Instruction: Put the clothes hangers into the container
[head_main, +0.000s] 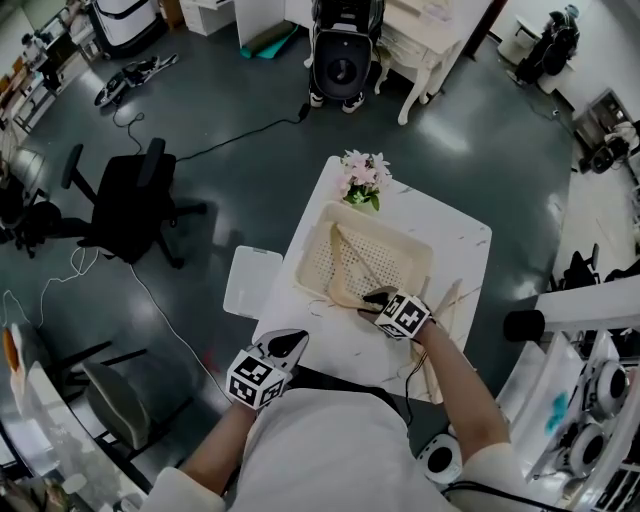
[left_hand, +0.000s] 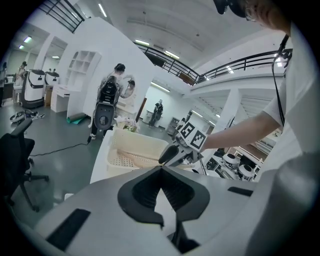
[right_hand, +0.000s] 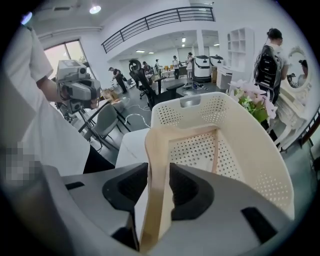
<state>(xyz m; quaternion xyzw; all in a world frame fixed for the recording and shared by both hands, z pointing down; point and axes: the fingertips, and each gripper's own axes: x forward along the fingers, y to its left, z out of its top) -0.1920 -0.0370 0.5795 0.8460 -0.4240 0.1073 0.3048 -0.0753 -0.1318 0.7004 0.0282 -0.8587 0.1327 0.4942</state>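
A cream perforated basket (head_main: 318, 252) (right_hand: 252, 145) stands on the white table (head_main: 450, 245). A wooden hanger (head_main: 349, 262) (right_hand: 156, 145) lies in it, one arm coming up over the near rim. My right gripper (head_main: 378, 299) (right_hand: 159, 172) is at that rim with this arm between its jaws; the pads stand just off the wood, so it is open. Another wooden hanger (head_main: 447, 303) lies on the table to the right of the basket. My left gripper (head_main: 288, 344) (left_hand: 161, 170) hovers at the table's front left corner, shut, with nothing in it.
A pot of pink flowers (head_main: 364, 180) stands behind the basket. A white lid (head_main: 250, 281) sits low beside the table's left edge. A black office chair (head_main: 130, 205) and cables are on the floor to the left; racks of equipment (head_main: 590, 400) are at the right.
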